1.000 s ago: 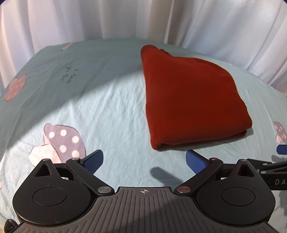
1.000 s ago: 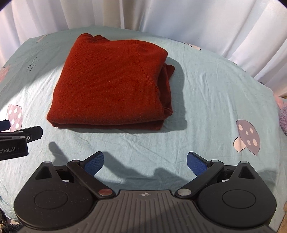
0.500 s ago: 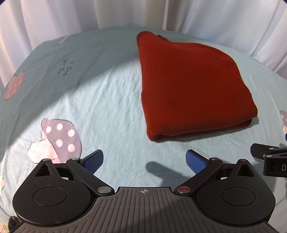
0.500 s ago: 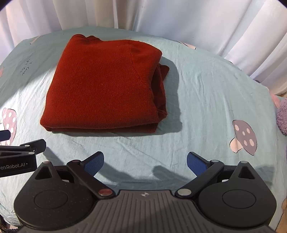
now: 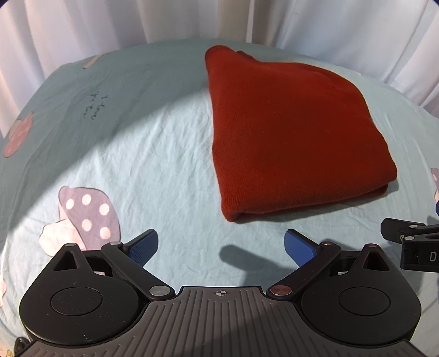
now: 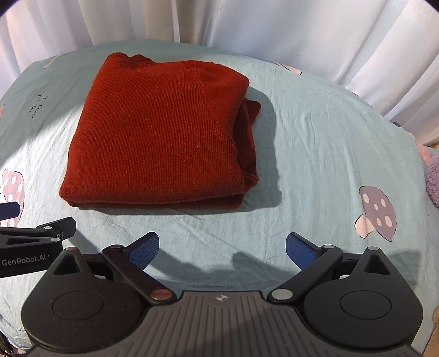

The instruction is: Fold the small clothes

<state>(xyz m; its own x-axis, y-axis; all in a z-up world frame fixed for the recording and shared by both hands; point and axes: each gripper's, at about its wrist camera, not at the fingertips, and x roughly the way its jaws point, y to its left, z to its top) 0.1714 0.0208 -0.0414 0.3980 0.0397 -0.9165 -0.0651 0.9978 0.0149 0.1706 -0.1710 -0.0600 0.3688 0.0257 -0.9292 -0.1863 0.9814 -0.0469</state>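
Observation:
A rust-red knit sweater (image 5: 288, 131) lies folded into a thick rectangle on the light blue sheet; it also shows in the right wrist view (image 6: 162, 134), with a bunched sleeve edge on its right side. My left gripper (image 5: 221, 247) is open and empty, above the sheet in front of the sweater's near left corner. My right gripper (image 6: 222, 248) is open and empty, in front of the sweater's near edge. Neither touches the cloth.
The blue sheet (image 5: 153, 164) has mushroom prints (image 5: 87, 217) (image 6: 376, 211). White curtains (image 6: 247, 24) hang behind. A purple fluffy item (image 6: 433, 178) sits at the right edge. The other gripper shows at each view's side (image 5: 411, 241) (image 6: 33, 247).
Both grippers have drawn back a little from the folded sweater and stayed open. The sweater has not moved.

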